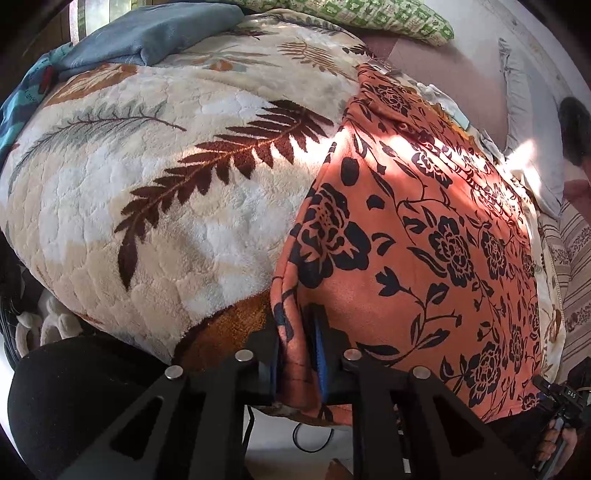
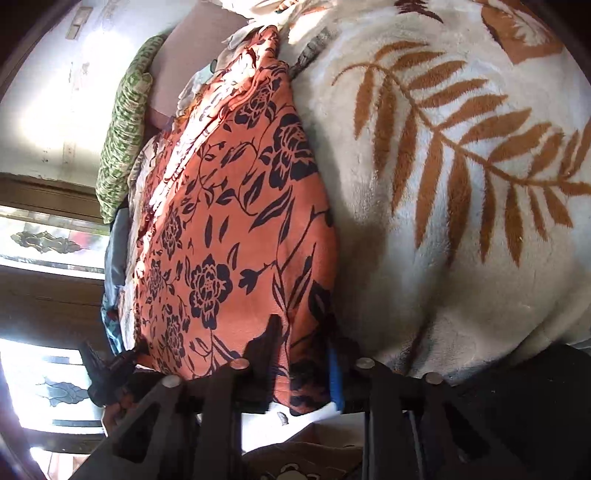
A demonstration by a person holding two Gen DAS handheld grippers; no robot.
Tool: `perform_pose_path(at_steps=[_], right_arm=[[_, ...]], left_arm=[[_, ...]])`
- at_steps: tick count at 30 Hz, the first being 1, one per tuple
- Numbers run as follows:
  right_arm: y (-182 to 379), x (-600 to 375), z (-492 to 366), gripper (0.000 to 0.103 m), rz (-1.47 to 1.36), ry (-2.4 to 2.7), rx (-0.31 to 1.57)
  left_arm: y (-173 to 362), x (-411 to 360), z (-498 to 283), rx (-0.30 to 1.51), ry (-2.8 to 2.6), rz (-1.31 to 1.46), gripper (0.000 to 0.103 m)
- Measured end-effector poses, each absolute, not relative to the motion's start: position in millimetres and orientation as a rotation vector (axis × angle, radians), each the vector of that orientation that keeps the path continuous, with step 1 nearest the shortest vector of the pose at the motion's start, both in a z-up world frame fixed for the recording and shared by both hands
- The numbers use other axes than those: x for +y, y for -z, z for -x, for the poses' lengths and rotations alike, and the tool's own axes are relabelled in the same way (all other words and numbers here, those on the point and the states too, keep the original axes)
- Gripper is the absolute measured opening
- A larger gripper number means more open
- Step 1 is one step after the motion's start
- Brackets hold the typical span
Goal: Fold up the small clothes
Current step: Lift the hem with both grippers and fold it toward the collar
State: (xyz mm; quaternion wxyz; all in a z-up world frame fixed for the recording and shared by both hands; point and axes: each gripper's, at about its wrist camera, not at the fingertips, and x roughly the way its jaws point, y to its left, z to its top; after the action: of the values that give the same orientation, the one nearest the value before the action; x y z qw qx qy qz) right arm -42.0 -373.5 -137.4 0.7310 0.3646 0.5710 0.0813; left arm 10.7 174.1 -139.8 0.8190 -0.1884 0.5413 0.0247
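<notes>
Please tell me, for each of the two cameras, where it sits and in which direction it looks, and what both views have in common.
Left wrist: on the left gripper, looking along the orange floral cloth it pinches; the other hand shows at lower right.
Right wrist: on the right gripper, clamping the cloth's near edge.
Shared: cloth, leaf-print blanket, green pillow.

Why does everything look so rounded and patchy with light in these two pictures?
Left wrist view: the fisheye lens bulges the leaf-print blanket into a dome; a sunbeam washes out a strip of the orange floral cloth. Right wrist view: the same bulging; the windows at the left glare white, and the cloth throws a soft shadow on the blanket beside it.
</notes>
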Motion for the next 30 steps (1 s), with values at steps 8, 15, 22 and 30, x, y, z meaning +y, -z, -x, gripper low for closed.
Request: perform_pose_path(at_steps=[8, 15, 22, 30], right_arm=[[134, -372, 42, 0.009, -0.823, -0.213, 1.229], [108, -380, 39, 0.009, -0.924, -0.311, 1.118], [79, -393, 18, 0.009, -1.026, -0.396, 0.962], [45, -414, -67, 0.009, -1.07, -0.451, 0.794]], left_arm=[[127, 172, -9, 1.082, -0.07, 0.361, 0.006], [99, 167, -13, 1.026, -0.031, 0.353, 0.006], [59, 166, -40, 0.95, 0.019, 0.391, 0.006], [6, 164, -139, 0.889, 0.073, 0.38, 0.006]])
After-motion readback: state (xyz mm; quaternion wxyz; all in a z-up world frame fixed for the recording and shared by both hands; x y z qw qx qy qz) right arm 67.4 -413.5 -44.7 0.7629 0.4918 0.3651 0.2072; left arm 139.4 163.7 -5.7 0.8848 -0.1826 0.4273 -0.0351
